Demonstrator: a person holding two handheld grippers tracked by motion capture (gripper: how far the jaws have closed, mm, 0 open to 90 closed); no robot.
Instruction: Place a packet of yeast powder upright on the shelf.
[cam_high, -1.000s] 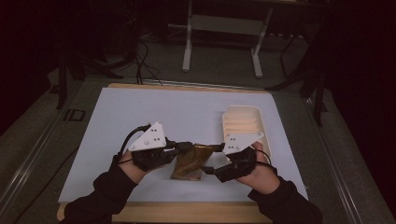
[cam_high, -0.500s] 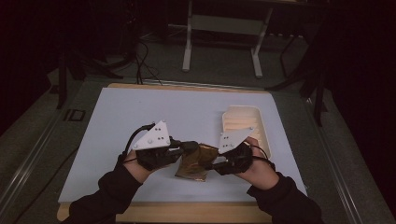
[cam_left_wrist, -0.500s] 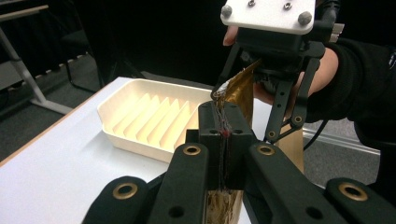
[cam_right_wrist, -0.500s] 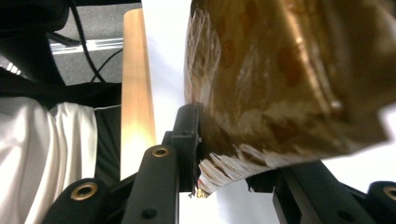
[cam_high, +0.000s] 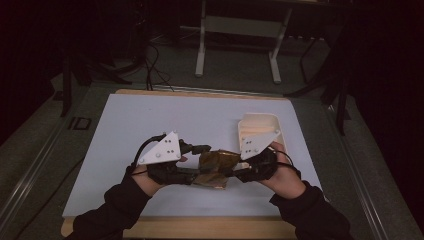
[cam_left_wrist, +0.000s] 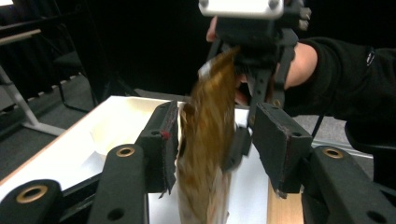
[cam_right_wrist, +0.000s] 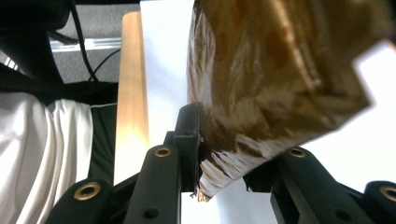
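A brown crinkly snack bag (cam_high: 216, 167) hangs just above the white table top (cam_high: 150, 120), between my two grippers. My right gripper (cam_high: 231, 171) is shut on the bag's (cam_right_wrist: 271, 70) sealed, serrated end, and its pads (cam_right_wrist: 190, 140) pinch that edge. My left gripper (cam_high: 202, 165) faces it from the left. Its jaws have just been opening and now stand apart, with the bag (cam_left_wrist: 205, 140) still between them. One pad (cam_left_wrist: 163, 149) lies against the bag and the other pad (cam_left_wrist: 280, 144) stands clear of it. The right gripper (cam_left_wrist: 254, 46) holds the bag's far end.
A white moulded tray (cam_high: 257, 125) sits on the table behind the right hand and shows as a tray (cam_left_wrist: 109, 133) to the left past the jaws. The table's wooden front edge (cam_high: 200, 227) runs near the forearms. A metal stand (cam_high: 237, 30) is beyond the table.
The left gripper's jaws have spread apart around the bag. The right gripper has shifted in slightly and closed on the bag's right end. Both hands stay near the table's front.
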